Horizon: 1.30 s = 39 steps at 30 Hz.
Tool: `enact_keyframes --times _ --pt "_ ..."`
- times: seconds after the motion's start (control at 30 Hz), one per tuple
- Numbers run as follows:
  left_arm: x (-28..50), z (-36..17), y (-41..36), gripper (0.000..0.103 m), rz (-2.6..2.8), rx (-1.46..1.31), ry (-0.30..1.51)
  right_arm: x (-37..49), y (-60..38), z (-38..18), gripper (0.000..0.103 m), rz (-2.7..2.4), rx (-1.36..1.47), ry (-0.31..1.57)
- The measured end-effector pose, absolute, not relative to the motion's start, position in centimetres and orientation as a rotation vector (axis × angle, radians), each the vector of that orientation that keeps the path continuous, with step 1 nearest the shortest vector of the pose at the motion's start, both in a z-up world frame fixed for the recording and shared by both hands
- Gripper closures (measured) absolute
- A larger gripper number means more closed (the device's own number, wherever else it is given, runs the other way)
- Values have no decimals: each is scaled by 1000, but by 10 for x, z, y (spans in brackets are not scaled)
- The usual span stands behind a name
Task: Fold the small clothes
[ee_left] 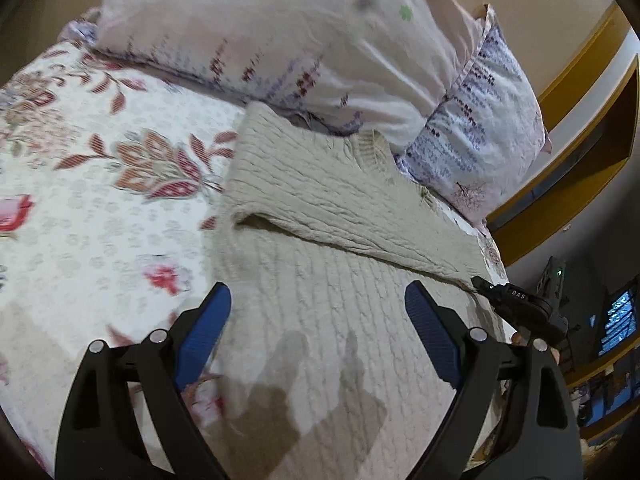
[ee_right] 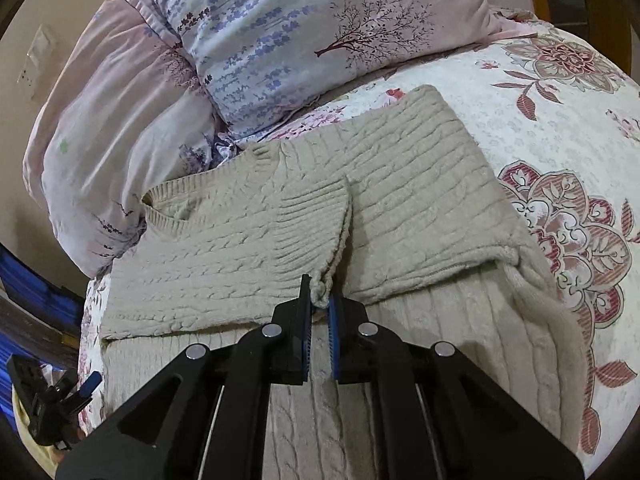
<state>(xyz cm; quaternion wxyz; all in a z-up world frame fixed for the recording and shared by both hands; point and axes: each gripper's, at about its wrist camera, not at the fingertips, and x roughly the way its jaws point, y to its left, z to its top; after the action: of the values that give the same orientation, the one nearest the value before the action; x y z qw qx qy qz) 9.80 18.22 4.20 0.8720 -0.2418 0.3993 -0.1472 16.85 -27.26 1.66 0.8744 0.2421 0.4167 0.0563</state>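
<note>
A beige cable-knit sweater (ee_right: pixel 420 184) lies flat on the bed, both sleeves folded in across its chest. It also shows in the left wrist view (ee_left: pixel 328 208). My right gripper (ee_right: pixel 320 300) is shut on the cuff of the left-hand sleeve (ee_right: pixel 324 288), at the middle of the sweater. My left gripper (ee_left: pixel 318 304) is open and empty, hovering just above the lower body of the sweater. The right gripper also shows in the left wrist view (ee_left: pixel 486 286) at the sweater's right edge. The left gripper shows in the right wrist view (ee_right: pixel 86 386) at the bottom left.
The bed has a floral quilt (ee_left: pixel 100 184). Pillows (ee_right: pixel 288 32) and a pink duvet (ee_right: pixel 108 128) lie just beyond the sweater's collar. The bed edge and a yellow wooden frame (ee_left: pixel 580 184) are on the right in the left wrist view.
</note>
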Motion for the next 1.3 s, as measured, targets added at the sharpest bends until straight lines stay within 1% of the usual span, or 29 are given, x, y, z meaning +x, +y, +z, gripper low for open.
enact_keyframes --times 0.17,0.2,0.23,0.27,0.3,0.33,0.37,0.43,0.47,0.53,0.63,0.77,0.83,0.9,0.97,1.0,1.03,1.17,1.27,1.3 --pt "80 42 195 16 -263 -479 829 165 -274 22 95 132 511 889" --pt "75 40 197 16 -262 -482 832 161 -277 24 91 140 529 887" --pt "72 39 199 16 -264 -487 833 156 -280 26 84 147 539 882" --pt "68 38 201 16 -271 -496 836 151 -284 29 80 156 546 872" --pt "65 37 203 17 -278 -503 837 143 -290 32 72 162 548 859" --pt "62 36 204 19 -289 -512 838 133 -296 35 69 167 548 848" --pt "58 35 206 19 -302 -523 842 127 -299 36 68 172 548 844" --pt "53 32 207 25 -318 -540 850 108 -313 37 67 178 546 839" --pt "50 30 207 27 -331 -554 856 99 -319 37 67 172 543 839" --pt "44 26 206 34 -356 -578 870 78 -333 35 67 144 535 839" --pt "37 20 203 42 -383 -600 889 52 -353 26 67 98 529 860" --pt "22 14 197 47 -418 -625 892 31 -369 8 67 118 583 928" --pt "16 13 194 53 -439 -642 898 23 -371 -1 67 151 609 961" --pt "7 12 190 56 -456 -644 905 14 -370 -4 68 197 631 957" --pt "-2 11 185 60 -481 -648 910 8 -369 -6 71 258 675 967" --pt "-5 10 184 61 -490 -653 911 5 -367 -11 74 297 695 977" --pt "-8 10 181 63 -504 -660 914 3 -367 -13 75 315 697 983" --pt "-23 7 174 65 -543 -694 929 -6 -356 -22 77 418 722 1000" --pt "-31 0 169 65 -576 -734 979 -14 -353 -26 77 469 731 1006" --pt "-33 -1 167 68 -582 -735 985 -18 -352 -27 77 478 724 1012"
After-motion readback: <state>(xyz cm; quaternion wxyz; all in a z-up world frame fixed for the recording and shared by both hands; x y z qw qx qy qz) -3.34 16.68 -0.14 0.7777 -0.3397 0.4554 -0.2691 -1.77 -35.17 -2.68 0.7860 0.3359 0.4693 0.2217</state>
